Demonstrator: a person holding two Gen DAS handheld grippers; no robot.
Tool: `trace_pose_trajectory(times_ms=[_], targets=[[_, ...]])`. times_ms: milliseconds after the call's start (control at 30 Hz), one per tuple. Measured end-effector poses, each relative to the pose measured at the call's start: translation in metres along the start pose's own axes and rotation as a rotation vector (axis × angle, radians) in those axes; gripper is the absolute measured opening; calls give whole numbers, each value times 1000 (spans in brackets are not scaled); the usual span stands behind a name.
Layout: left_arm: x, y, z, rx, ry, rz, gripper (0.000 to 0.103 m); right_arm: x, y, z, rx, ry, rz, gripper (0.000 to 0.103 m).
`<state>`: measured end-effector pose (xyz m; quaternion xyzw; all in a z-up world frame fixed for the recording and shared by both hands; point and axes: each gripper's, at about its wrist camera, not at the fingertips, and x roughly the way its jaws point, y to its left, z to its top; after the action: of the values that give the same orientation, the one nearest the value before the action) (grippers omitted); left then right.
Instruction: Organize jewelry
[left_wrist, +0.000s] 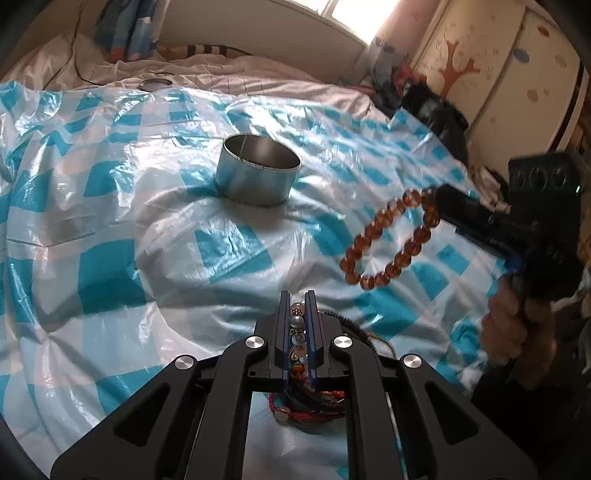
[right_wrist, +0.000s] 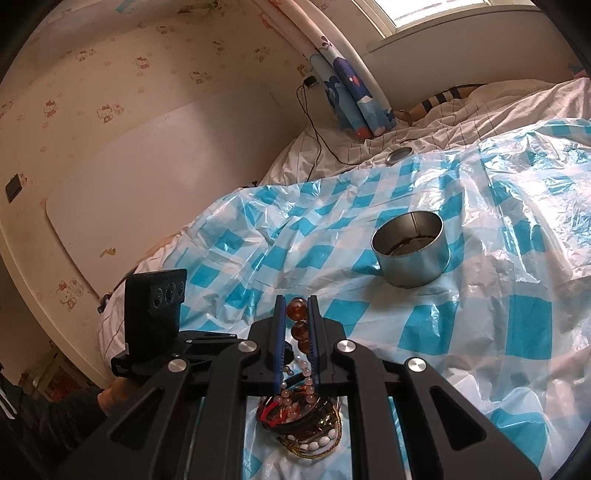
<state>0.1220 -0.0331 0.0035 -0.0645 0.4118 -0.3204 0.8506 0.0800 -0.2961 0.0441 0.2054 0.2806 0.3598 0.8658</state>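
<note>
At right of frame, the right gripper (left_wrist: 439, 201) pinches a dangling amber bead bracelet (left_wrist: 388, 242), while the left gripper (left_wrist: 297, 306) at lower centre clamps a string of pale beads (left_wrist: 297, 325), both short of the round silver tin (left_wrist: 257, 173).

The plastic sheet (left_wrist: 229, 251) over the bed is checked in turquoise blue and translucent white, and the round tin (left_wrist: 257, 173) on it is plain silver-grey metal. The bead bracelet (left_wrist: 391, 243) is amber-brown and glossy, while the jewelry pile (right_wrist: 306, 417) mixes pale pink beads, red cord, white oval stones and gold chain. Both grippers are black with blue finger pads (right_wrist: 277, 332), the wallpaper (right_wrist: 110, 74) is cream with small pink-red cat figures, and the wardrobe (left_wrist: 495, 74) is cream with a brown tree and coloured dots.
</note>
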Motion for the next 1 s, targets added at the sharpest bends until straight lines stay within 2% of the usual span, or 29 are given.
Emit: trace_pose_trajectory(times_ms=[67,233,567,667,700,767,833,867,900,1000], targets=[[-9,5,4,-23,-32,-22,7,-2,-1,3,12,-21,10,12],[-24,12,11,-50,-88,-22,7,3,-1,18,26,-49,15,12],[-28,16,17,-71,-108,-25,7,60,-28,79,52,-94,-27,12],[-26,17,20,-77,-110,-27,7,91,-57,86,81,-56,-146,12],[-24,17,21,-80,-109,-27,7,105,-71,86,81,-13,-249,13],[-21,17,24,-88,-106,-29,7,112,-88,81,113,20,-365,27],[-18,16,27,-94,-108,-34,7,100,-92,74,141,-7,-385,29],[-16,15,29,-98,-109,-41,7,91,-91,70,145,-24,-407,38],[-14,14,31,-102,-111,-47,7,76,-89,65,167,-54,-416,41],[-9,11,43,-115,-135,-68,7,31,-87,49,276,-158,-386,45]])
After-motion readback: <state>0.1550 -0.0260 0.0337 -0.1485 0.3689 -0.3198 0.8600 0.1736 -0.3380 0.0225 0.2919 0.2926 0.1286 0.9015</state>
